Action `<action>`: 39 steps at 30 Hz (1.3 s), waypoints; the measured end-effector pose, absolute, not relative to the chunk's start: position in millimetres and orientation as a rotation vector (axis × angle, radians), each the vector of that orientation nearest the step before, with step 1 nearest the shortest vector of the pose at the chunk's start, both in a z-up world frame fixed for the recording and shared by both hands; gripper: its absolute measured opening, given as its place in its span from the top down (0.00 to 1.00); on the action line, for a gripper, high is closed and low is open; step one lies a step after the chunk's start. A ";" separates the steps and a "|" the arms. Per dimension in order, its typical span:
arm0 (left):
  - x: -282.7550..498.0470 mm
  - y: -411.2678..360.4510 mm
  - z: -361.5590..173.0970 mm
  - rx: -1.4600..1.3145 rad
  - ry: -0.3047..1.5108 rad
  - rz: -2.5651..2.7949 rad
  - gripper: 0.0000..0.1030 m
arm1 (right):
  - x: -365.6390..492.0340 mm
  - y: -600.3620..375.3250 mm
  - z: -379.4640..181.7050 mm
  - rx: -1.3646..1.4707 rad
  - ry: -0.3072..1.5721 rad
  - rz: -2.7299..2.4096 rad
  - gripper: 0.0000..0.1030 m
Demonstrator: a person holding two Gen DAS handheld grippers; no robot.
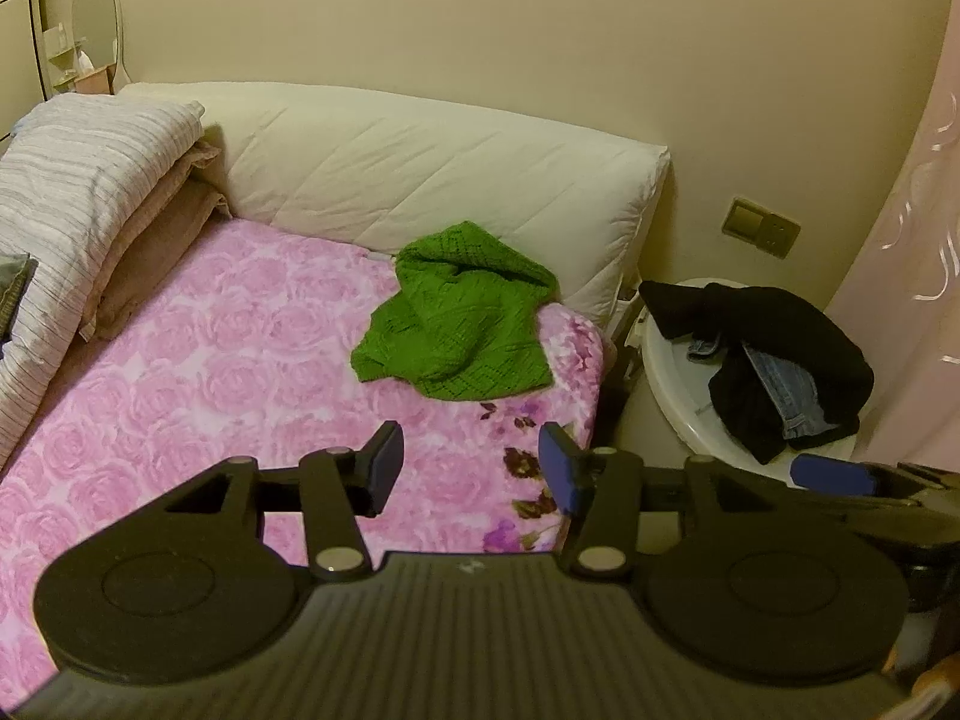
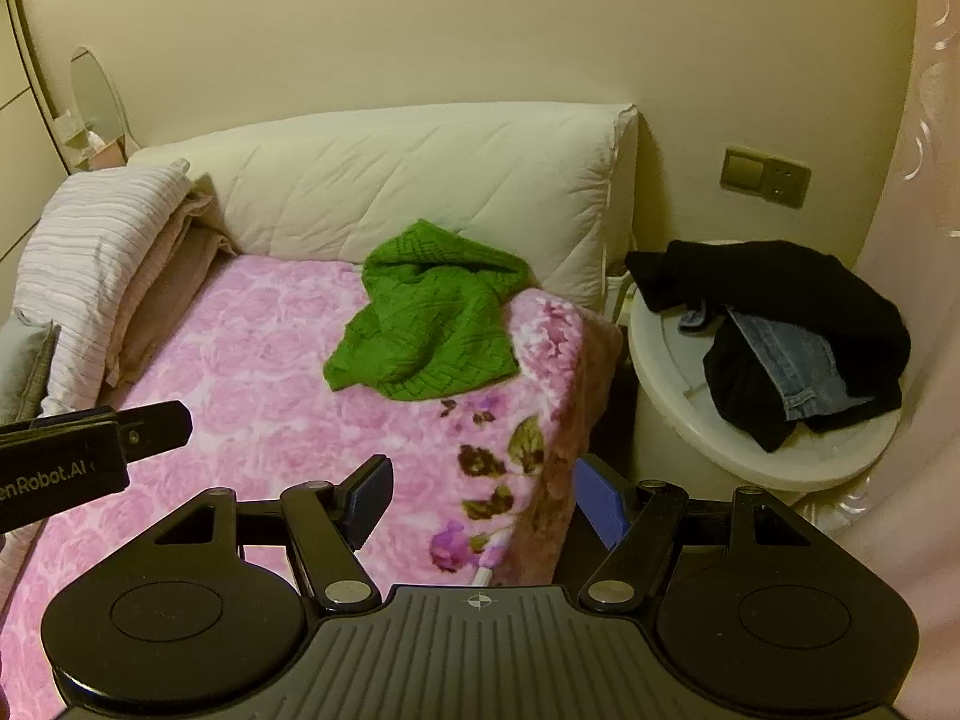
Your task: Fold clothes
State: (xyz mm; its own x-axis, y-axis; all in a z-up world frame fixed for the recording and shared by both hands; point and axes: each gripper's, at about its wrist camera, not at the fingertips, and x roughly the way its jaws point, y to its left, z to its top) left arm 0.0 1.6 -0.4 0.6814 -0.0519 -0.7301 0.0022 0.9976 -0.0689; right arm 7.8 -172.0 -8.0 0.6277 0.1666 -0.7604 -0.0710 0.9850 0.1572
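Two grippers hang over the near end of the bed, and both have their fingers wide apart with nothing between them. The left gripper (image 1: pixel 471 468) has blue pads, and so does the right gripper (image 2: pixel 489 498). Past them, the green knitted sweater (image 1: pixel 456 312) lies in a crumpled heap on the pink rose blanket (image 1: pixel 210 372), close to the far right corner of the bed. It touches the big white pillow (image 1: pixel 432 174) that leans on the wall.

Only the right wrist view shows the side of the left gripper, a black bar with white letters at the left edge. Only the left wrist view shows one blue pad of the right gripper, low at the right.

On the left of the bed sits a stack of folded bedding (image 1: pixel 78 180), striped on top. Beside the bed stands a round white nightstand (image 2: pixel 660 360). A black garment (image 2: pixel 780 294) lies on it, draped over blue jeans (image 2: pixel 798 372). Behind it is a wall switch (image 2: pixel 765 176). An oval mirror (image 1: pixel 94 12) hangs far back on the left.
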 end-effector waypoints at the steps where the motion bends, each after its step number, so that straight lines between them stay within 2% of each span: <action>1: 0.0 3.4 -0.9 -0.065 0.822 -0.030 0.56 | 5.7 -171.5 -9.5 0.113 0.880 0.135 0.32; 39: -10.0 67.6 -17.6 -0.119 0.835 -0.106 0.56 | -13.7 -109.7 6.7 0.022 0.825 0.051 0.32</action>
State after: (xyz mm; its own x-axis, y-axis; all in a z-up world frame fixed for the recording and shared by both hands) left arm -10.0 67.6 -17.6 0.6662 -0.1408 -0.7324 0.0473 0.9880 -0.1469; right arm -13.7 -109.7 6.7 0.6772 0.0536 -0.7338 -0.0365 0.9986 0.0392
